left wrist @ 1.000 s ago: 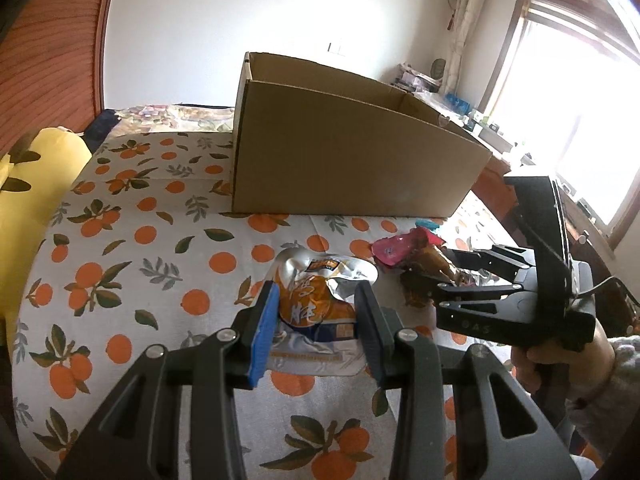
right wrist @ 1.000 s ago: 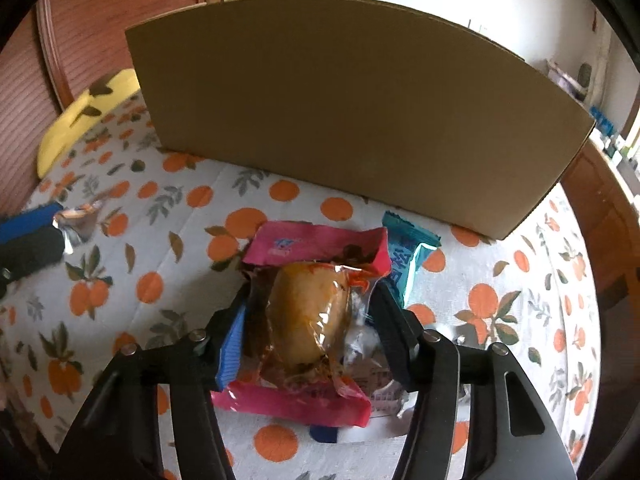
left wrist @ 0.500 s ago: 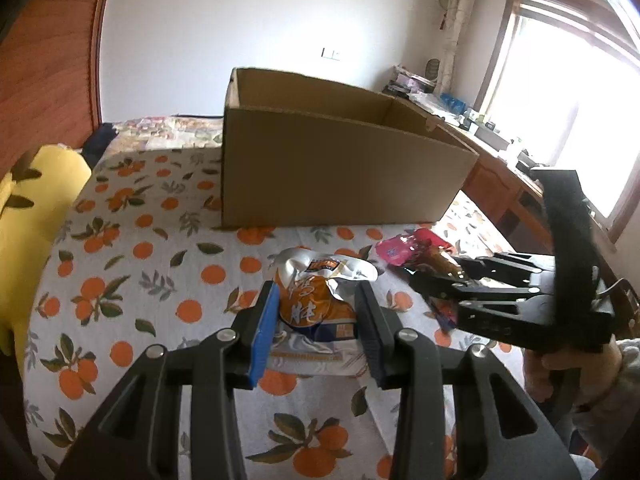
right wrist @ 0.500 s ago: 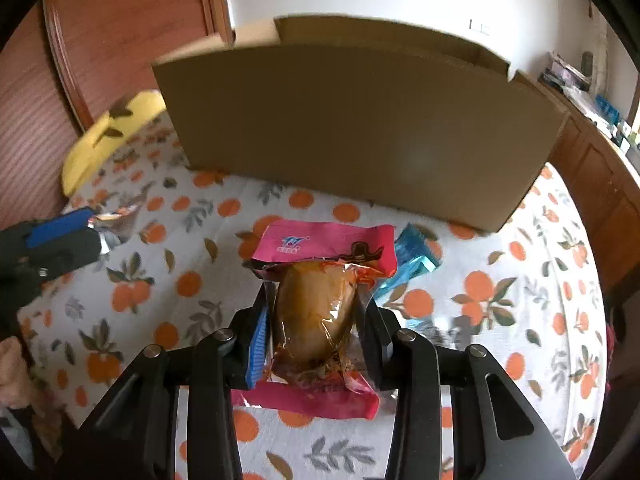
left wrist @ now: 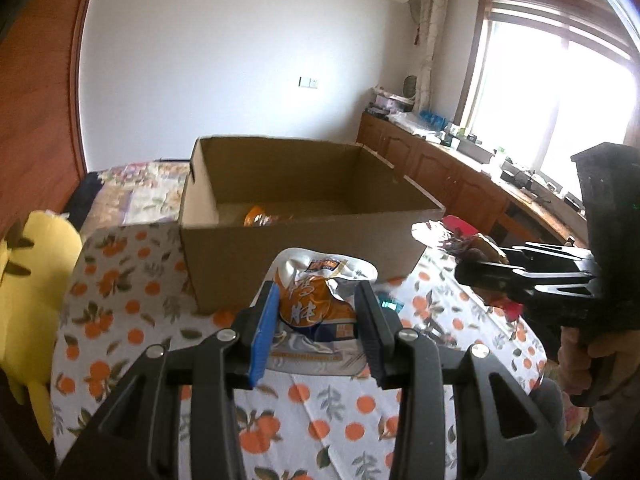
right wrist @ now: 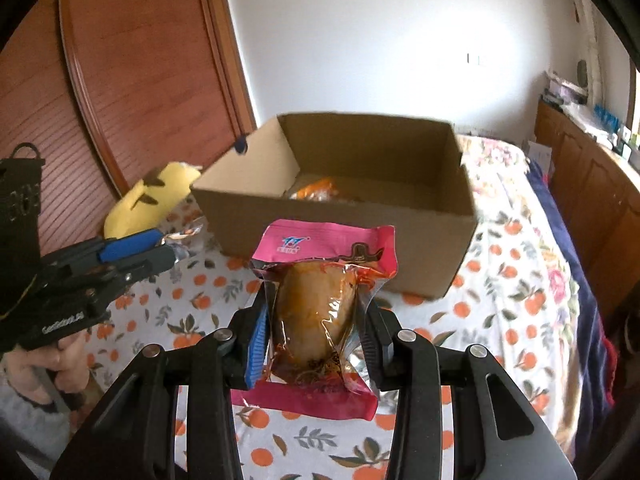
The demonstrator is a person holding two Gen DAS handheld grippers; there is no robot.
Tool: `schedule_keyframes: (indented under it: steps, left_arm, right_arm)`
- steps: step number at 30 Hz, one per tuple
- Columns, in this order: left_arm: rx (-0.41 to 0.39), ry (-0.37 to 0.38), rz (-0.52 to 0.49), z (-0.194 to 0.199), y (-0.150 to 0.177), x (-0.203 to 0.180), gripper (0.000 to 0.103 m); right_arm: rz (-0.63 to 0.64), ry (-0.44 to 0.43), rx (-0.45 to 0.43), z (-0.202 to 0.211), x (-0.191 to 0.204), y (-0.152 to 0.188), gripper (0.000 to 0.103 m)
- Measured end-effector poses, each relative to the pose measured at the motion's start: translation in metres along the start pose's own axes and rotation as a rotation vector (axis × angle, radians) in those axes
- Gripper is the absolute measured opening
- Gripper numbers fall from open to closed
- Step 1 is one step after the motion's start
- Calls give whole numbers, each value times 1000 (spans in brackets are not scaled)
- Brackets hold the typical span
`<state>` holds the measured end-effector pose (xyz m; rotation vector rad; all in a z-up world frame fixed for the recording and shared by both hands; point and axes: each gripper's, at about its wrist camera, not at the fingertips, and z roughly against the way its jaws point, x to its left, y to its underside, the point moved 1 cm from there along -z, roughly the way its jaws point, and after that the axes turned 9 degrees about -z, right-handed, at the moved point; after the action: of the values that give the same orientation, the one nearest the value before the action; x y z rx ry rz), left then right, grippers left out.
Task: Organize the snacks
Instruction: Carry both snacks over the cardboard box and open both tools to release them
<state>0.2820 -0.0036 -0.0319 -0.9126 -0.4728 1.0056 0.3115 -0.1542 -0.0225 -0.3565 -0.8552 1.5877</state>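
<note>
Left wrist view, left to right: a yellow plush toy point(left wrist: 28, 280) lies at the bed's left edge. The bed point(left wrist: 120, 320) carries a white cover printed with oranges. The cardboard box point(left wrist: 304, 236) stands open on it; 1 orange packet point(left wrist: 260, 216) lies on the box floor. The left gripper point(left wrist: 318, 328) is clamped on a silver-and-orange snack pouch point(left wrist: 320, 304), its fingers pressing both sides, and the pouch is held clear of the cover, in front of the box's near wall. A small teal wrapper point(left wrist: 388, 304) lies on the cover just right of that gripper. Farther right, the right gripper point(left wrist: 476, 268) holds a red-edged packet, a hand point(left wrist: 588, 364) on its handle.

Right wrist view, left to right: the left gripper point(right wrist: 156, 248) enters from the left edge with foil between its fingers; the plush toy point(right wrist: 152, 200) lies behind it. At centre the right gripper point(right wrist: 316, 336) is clamped on a pink-bordered clear snack packet point(right wrist: 316, 312) with a brown item inside, held upright above the cover and short of the box point(right wrist: 352, 224). The orange packet point(right wrist: 316, 190) shows inside the box.
</note>
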Motion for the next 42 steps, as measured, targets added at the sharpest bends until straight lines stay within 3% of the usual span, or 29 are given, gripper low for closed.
schedule_keyframes:
  steps: [12, 21, 28, 42]
  left_arm:
    - [-41, -1, -40, -17, -47, -1, 38]
    - [-52, -19, -55, -43, -80, 15, 38]
    - [-28, -48, -58, -71, -93, 29, 38]
    - [61, -91, -34, -123, -78, 51, 39]
  right_arm:
    - [38, 4, -45, 23, -9, -28, 40]
    - [96, 6, -64, 9, -11, -64, 40]
    - [119, -5, -53, -25, -18, -88, 40]
    - [99, -44, 31, -111, -44, -103, 40]
